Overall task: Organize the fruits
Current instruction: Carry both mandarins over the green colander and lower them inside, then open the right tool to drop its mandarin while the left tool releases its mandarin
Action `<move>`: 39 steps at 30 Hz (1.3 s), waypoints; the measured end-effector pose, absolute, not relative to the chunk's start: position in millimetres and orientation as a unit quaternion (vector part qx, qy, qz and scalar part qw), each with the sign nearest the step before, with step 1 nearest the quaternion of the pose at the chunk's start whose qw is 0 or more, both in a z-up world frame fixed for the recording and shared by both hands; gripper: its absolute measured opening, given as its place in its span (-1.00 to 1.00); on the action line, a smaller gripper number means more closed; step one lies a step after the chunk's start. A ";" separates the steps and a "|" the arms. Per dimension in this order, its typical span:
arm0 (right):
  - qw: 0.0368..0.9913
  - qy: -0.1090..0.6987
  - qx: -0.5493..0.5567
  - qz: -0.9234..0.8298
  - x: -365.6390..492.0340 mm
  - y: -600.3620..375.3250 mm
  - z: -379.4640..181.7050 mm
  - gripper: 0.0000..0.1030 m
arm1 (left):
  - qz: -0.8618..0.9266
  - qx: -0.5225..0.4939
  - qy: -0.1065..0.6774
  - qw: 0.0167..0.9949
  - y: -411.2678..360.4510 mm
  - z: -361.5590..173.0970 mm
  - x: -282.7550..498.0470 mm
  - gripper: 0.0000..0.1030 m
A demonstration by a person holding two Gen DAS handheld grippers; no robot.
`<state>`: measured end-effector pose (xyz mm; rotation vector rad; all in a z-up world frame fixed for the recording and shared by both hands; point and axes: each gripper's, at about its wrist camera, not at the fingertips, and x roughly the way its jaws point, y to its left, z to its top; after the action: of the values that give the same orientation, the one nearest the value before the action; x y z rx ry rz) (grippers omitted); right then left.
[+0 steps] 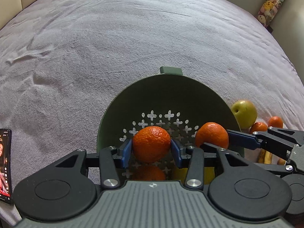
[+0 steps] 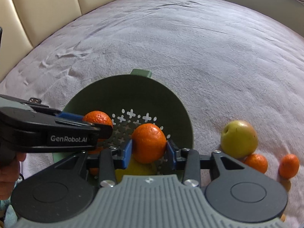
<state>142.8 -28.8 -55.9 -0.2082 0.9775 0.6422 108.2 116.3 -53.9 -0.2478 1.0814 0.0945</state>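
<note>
A green colander [image 1: 167, 87] [image 2: 133, 93] sits on the bed. My left gripper [image 1: 151, 149] is shut on a mandarin [image 1: 151, 144] and holds it over the colander; that mandarin also shows in the right wrist view [image 2: 97, 118]. My right gripper [image 2: 149, 150] is shut on another mandarin [image 2: 148, 142], also over the colander, and it shows in the left wrist view [image 1: 212, 135]. Inside the colander lie an orange fruit [image 1: 149, 172] and a yellow fruit [image 2: 135, 168], partly hidden. A yellow-green apple [image 2: 239, 138] [image 1: 244, 113] and two mandarins [image 2: 256, 162] [image 2: 288, 165] lie right of the colander.
The bed has a grey-pink cover [image 1: 114, 47]. A phone [image 1: 4, 165] with a lit screen lies at the left edge. A padded headboard [image 2: 41, 7] stands behind. A tube of plush toys [image 1: 271, 3] stands at the far right. Banana ends [image 1: 266, 156] show behind the right gripper.
</note>
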 end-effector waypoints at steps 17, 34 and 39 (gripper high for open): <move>0.807 0.455 -0.179 0.332 159.9 3.6 -69.3 -0.32 | 0.075 -0.125 0.513 0.846 125.0 -63.6 115.2 -0.03; 0.802 0.472 -0.188 0.313 165.2 6.5 -82.9 -0.30 | 0.086 -0.104 0.523 0.842 123.6 -66.6 115.8 -0.02; 0.805 0.467 -0.192 0.311 160.6 1.7 -77.8 -0.26 | 0.085 -0.104 0.524 0.841 123.6 -66.1 114.8 -0.01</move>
<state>160.6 1.7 -77.8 -0.4104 1.0002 0.6652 114.8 123.6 -66.1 -0.2199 1.1080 0.1804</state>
